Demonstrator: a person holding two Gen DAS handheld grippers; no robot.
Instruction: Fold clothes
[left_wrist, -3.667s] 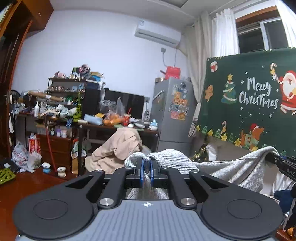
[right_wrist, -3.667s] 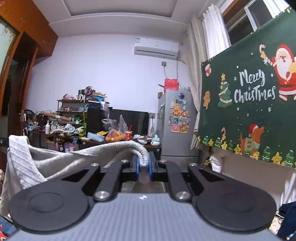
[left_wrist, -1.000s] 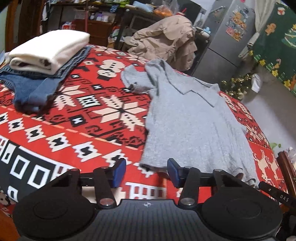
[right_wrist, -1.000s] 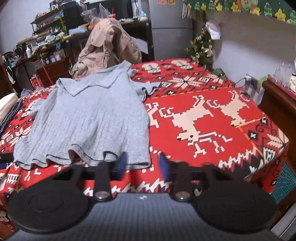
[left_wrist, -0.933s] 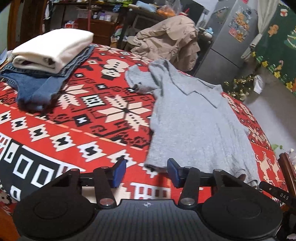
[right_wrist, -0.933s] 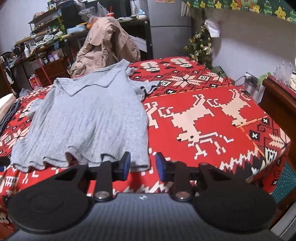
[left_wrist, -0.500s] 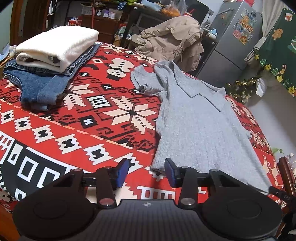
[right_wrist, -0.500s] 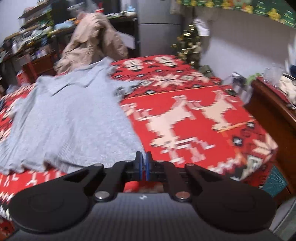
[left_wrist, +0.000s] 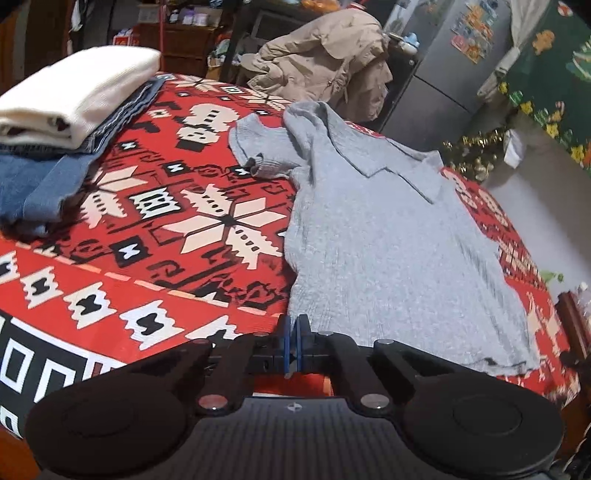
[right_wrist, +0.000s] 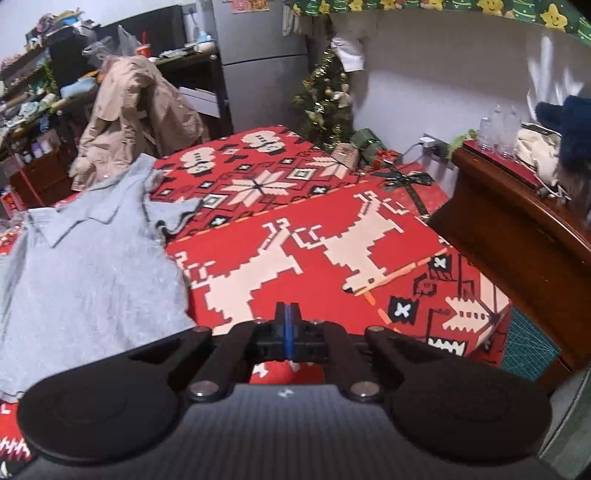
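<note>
**A:** What has moved since a second ago?

**B:** Both sets of jaws stood apart then, each straddling the hem of the grey shirt (left_wrist: 388, 251). Now both are closed. The left gripper (left_wrist: 291, 341) has its blue pads together right at the hem corner, and the fabric runs into them, so it looks pinched. The right gripper (right_wrist: 286, 332) has swung off sideways. Its jaws are pressed flat together with nothing between them, over bare red cover (right_wrist: 332, 258), and the shirt's edge is apart from it.

**A:** And where's the shirt itself?

**B:** It lies flat on the cover, front side of the beige jacket (left_wrist: 325, 55). The collar is towards the jacket and the hem is at the end away from it. Compared with a few seconds back, it's no longer hanging in the air between the two grippers.

**A:** How will it handle?

**B:** I'd judge it light, soft and limp, a thin ribbed knit that will sag and stretch if dragged. It won't slip much on that woven cover. Best taken by the hem corners or the shoulder seams nearest the jacket, pinching both layers together. A single-corner pull would likely skew it.
</note>
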